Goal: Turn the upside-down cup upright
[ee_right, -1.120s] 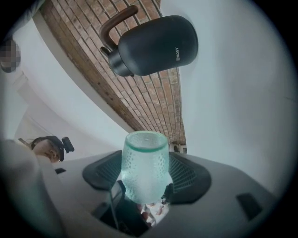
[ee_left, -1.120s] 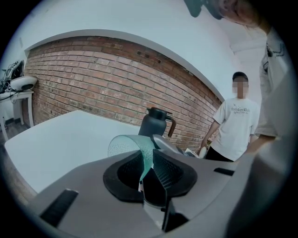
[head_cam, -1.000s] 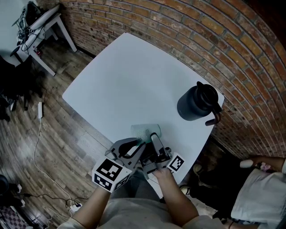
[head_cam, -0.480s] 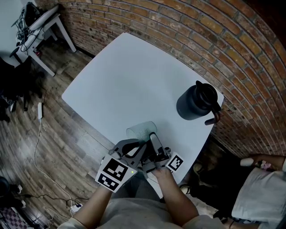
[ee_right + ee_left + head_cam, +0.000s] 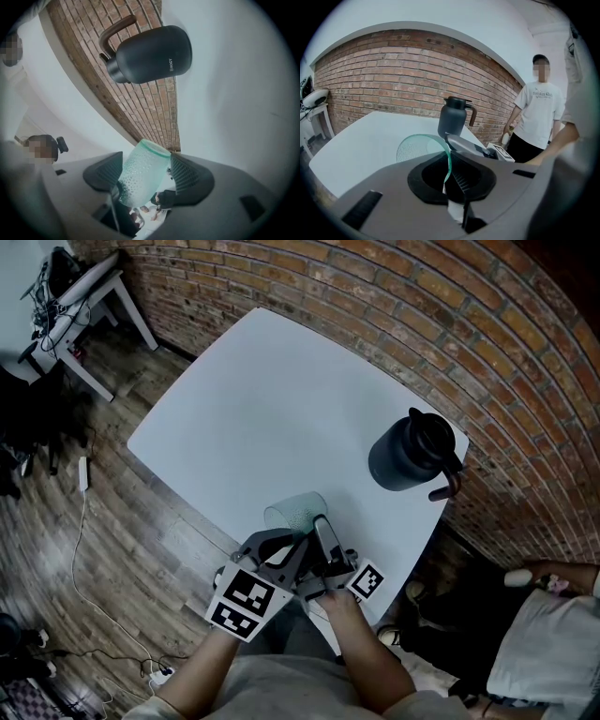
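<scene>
White table [image 5: 262, 399] beneath green cup [image 5: 295, 511], brick wall [image 5: 422, 306]

Brick-walled test room or workshop

Bare brick wall [image 5: 394, 296] rises beyond the left gripper [image 5: 292, 542] and right gripper [image 5: 323, 535], behind the plain white table [image 5: 253, 399] under them. Left of them lies a wood-plank floor [image 5: 122, 521] with loose cables [image 5: 80, 549] and a power strip [image 5: 155, 673]. Farther off stands a white bench [image 5: 103, 292] piled with gear. A person in a white T-shirt [image 5: 536, 112] stands to their right.
</scene>
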A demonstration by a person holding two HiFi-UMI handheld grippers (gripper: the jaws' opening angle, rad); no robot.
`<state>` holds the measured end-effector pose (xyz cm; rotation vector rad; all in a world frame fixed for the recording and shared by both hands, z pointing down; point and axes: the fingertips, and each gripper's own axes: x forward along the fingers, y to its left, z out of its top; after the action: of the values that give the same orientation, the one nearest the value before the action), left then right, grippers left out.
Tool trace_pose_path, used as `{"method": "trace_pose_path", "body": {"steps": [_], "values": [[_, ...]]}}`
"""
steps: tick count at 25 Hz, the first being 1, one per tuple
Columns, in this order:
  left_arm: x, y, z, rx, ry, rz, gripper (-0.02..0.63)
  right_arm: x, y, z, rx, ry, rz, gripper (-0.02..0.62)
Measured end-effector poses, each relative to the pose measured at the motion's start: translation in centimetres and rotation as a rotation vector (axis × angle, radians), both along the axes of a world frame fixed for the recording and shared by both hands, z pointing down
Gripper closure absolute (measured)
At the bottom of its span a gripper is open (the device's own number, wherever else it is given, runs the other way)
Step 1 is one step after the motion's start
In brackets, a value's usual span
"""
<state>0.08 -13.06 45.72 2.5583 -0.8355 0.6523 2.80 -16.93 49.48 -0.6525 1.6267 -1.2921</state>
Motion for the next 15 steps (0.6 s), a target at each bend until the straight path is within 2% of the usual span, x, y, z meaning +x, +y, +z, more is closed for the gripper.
{"method": "trace_pose_path", "body": {"steps": [10,15], "values": [[-0.1,-0.7,0.4,0.008,-0.064,-0.037,0.583,0.9,-0.1,0.3,-0.021,0.006,0.023,0.284],[-0.8,-1.0,1.1,-0.003,-0.101,-0.043,0.582,2.0,-0.2,0.4,-0.018,0.055,0.031,0.284]]}}
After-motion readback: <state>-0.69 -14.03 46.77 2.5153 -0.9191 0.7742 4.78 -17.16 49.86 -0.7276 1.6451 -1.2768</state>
